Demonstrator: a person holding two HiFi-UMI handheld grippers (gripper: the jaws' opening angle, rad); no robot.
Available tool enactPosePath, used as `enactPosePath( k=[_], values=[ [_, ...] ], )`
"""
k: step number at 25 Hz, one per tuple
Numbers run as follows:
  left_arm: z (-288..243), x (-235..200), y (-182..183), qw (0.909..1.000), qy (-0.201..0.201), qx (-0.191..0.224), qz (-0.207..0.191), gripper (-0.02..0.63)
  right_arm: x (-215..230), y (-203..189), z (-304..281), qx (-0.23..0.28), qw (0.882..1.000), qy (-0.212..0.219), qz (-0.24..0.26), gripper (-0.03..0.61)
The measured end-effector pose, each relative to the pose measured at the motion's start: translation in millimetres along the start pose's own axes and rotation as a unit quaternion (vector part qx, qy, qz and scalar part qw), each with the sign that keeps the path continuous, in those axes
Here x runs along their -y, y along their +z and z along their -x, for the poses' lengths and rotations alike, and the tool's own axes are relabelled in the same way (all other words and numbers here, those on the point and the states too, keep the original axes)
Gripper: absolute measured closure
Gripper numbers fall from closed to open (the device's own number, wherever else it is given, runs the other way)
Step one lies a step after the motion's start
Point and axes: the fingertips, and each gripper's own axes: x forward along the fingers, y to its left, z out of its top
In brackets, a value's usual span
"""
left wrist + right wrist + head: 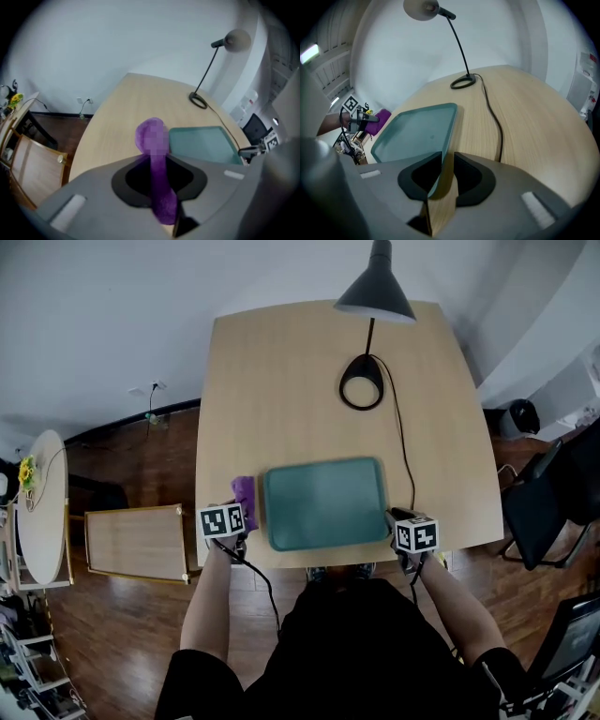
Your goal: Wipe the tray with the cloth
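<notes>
**Tray near the edge, cloth pinched thin**

A pale wood counter (281,381) stands on a dark plank floor by a white wall. The tray (325,502) lies close to the counter's near edge, in front of the person. The cloth (245,493) is just left of the tray, beside its rim. The left gripper (154,176) is clamped on it, with a purple roll running through the jaws. The right gripper (446,176) is at the tray's near right corner, its jaws almost together and the rim between them. Whether they pinch the rim I cannot tell.

Several things could go wrong, as I judge it:
- The cloth is bunched into a narrow roll, so little of it may meet the tray, and the hard jaws could scrape the surface instead.
- The cloth is pinched at one part only and could drag out of the jaws on a firm stroke.
- If the right gripper's hold is loose, a push from the left could slide the tray across the smooth wood, and a pull towards the person could take it off the near edge.
- The lamp's cable (401,437) runs just past the tray's right side, where the right gripper could snag it and tug the lamp (375,287).

Counted, there are one tray, one cloth, one lamp with one cable, one counter and two grippers.
</notes>
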Motion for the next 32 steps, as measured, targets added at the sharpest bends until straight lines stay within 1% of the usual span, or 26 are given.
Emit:
enactPosePath(
  k=[2, 4, 7, 10, 12, 14, 17, 20, 23, 26, 29, 31, 32],
  values=[
    [-12.4, 23.0, 14.8, 0.9997, -0.018, -0.007, -0.012, 0.518, -0.8, -4.7, -4.1, -0.012, 1.000, -0.002, 0.004, 0.501],
    [-28.5, 38.8, 22.6, 0.9991, -0.019, -0.025, -0.029, 0.518, -3.7, -6.4, -6.8, -0.021, 1.000, 0.000, 0.009, 0.502],
    [-50.3, 42.6, 24.0, 0.9974, 0.010, -0.059, -0.040, 0.518, -10.4, -6.1, -10.0, -0.031, 0.999, 0.011, 0.018, 0.540],
    [-60.0, 39.8, 27.9, 0.9951, 0.042, -0.076, -0.046, 0.515, -11.7, -1.6, -10.1, -0.024, 0.999, 0.003, 0.027, 0.540],
    [-63.7, 46.7, 32.2, 0.9934, 0.044, -0.084, -0.064, 0.515, -11.7, 0.0, -10.9, -0.017, 1.000, -0.003, 0.023, 0.540],
    [-70.6, 63.8, 32.8, 0.9918, 0.029, -0.097, -0.078, 0.515, -11.4, -1.0, -10.2, -0.018, 1.000, 0.000, 0.010, 0.543],
    [-85.6, 102.8, 30.6, 0.9885, 0.000, -0.113, -0.100, 0.515, -11.4, -4.7, -7.9, -0.027, 1.000, 0.008, -0.004, 0.548],
    [-100.4, 152.6, 32.3, 0.9828, -0.028, -0.121, -0.136, 0.515, -14.0, -4.7, -8.5, -0.033, 0.999, 0.011, 0.002, 0.546],
    [-112.4, 212.9, 30.4, 0.9765, -0.069, -0.128, -0.159, 0.515, -15.4, -5.0, -8.6, -0.034, 0.999, 0.014, 0.001, 0.546],
    [-123.0, 271.2, 21.6, 0.9660, -0.108, -0.139, -0.189, 0.515, -16.4, -5.7, -8.8, -0.035, 0.999, 0.015, 0.003, 0.545],
    [-131.6, 311.9, 10.3, 0.9525, -0.128, -0.154, -0.230, 0.515, -17.6, -4.2, -10.1, -0.037, 0.999, 0.014, 0.013, 0.545],
    [-132.6, 333.0, 2.0, 0.9465, -0.149, -0.157, -0.239, 0.515, -17.4, -4.7, -9.8, -0.039, 0.999, 0.015, 0.014, 0.545],
    [-131.3, 342.5, -1.8, 0.9450, -0.166, -0.156, -0.234, 0.515, -16.8, -5.4, -9.2, -0.038, 0.999, 0.017, 0.013, 0.545]
  ],
)
